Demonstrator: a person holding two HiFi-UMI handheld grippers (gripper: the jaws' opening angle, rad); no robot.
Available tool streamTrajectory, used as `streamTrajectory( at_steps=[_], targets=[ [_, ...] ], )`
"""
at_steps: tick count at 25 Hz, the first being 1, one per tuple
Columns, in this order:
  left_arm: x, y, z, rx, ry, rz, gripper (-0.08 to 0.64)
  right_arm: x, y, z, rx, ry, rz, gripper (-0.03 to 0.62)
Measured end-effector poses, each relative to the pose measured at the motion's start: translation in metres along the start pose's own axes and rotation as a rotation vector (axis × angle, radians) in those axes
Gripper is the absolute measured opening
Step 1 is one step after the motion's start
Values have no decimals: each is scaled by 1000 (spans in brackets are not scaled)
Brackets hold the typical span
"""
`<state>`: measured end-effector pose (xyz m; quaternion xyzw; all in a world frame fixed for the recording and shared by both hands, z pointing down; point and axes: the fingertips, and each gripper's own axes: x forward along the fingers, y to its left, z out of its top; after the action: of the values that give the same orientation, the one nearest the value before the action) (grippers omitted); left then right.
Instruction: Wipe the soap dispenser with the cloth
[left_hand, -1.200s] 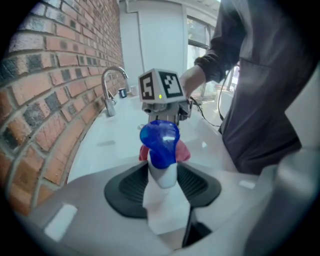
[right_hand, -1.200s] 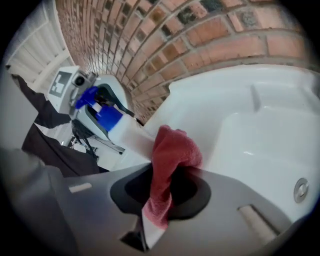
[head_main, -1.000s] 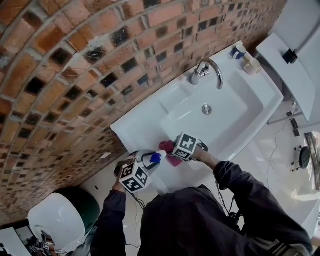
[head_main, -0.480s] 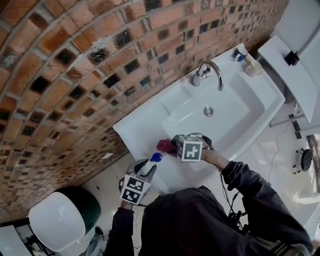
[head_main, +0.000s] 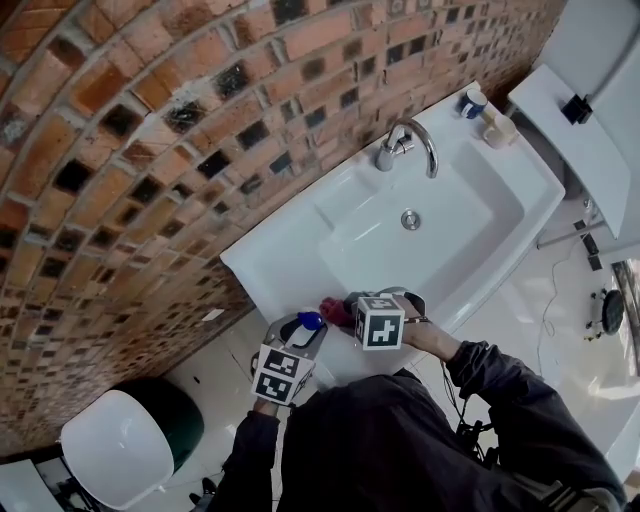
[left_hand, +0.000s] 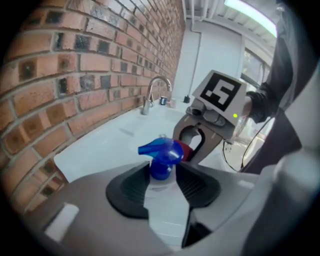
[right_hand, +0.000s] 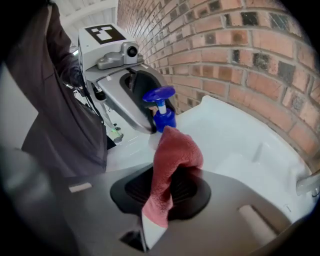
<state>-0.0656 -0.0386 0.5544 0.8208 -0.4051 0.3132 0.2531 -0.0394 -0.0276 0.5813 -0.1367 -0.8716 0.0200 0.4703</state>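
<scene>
Wiping looks barely begun: over the sink's (head_main: 470, 225) near left corner the left gripper (left_hand: 162, 183), jaws just eased slightly wider, clamps the soap dispenser (left_hand: 161, 161), and the right gripper (right_hand: 167, 189) pinches the cloth (right_hand: 176, 154) just beside its pump.

A wall of red-brown brick (head_main: 150, 150) with dark inset blocks was seen behind a white washbasin (head_main: 270, 262). A curved chrome tap (head_main: 408, 143) was mounted on the basin's back edge, and a round metal drain (head_main: 410, 219) was set in its bowl. Two small containers (head_main: 472, 100) were stood at the basin's far corner, near a white unit (head_main: 570, 130). The floor (head_main: 565, 350) was laid in glossy pale tile. A white-lidded, dark green bin (head_main: 110, 450) was placed by the wall. A ceiling light strip (left_hand: 250, 12) was lit.
</scene>
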Motion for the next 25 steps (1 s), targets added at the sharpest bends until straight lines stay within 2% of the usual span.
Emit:
streamTrajectory(
  at_steps=[4, 8, 10, 12, 14, 16, 22, 25],
  targets=[
    [2, -5, 0, 112, 54, -38, 166, 12, 28, 10, 17, -45, 59, 63],
    [1, -4, -2, 135, 50, -49, 147, 4, 19, 8, 132, -97, 58, 63],
    [1, -5, -1, 140, 46, -49, 147, -6, 6, 2, 228, -136, 56, 63],
    [1, -5, -1, 146, 42, -45, 147, -17, -7, 7, 348, -228, 95, 63],
    [1, -4, -1, 144, 35, -43, 147, -23, -14, 20, 482, -343, 197, 63],
    [0, -4, -2, 140, 29, -44, 147, -20, -18, 29, 588, -408, 287, 63],
    [1, -5, 0, 144, 30, -51, 147, 18, -26, 11, 741, -351, 360, 63],
    [1, -5, -1, 143, 24, -53, 147, 41, -30, -5, 785, -288, 346, 62]
  ],
)
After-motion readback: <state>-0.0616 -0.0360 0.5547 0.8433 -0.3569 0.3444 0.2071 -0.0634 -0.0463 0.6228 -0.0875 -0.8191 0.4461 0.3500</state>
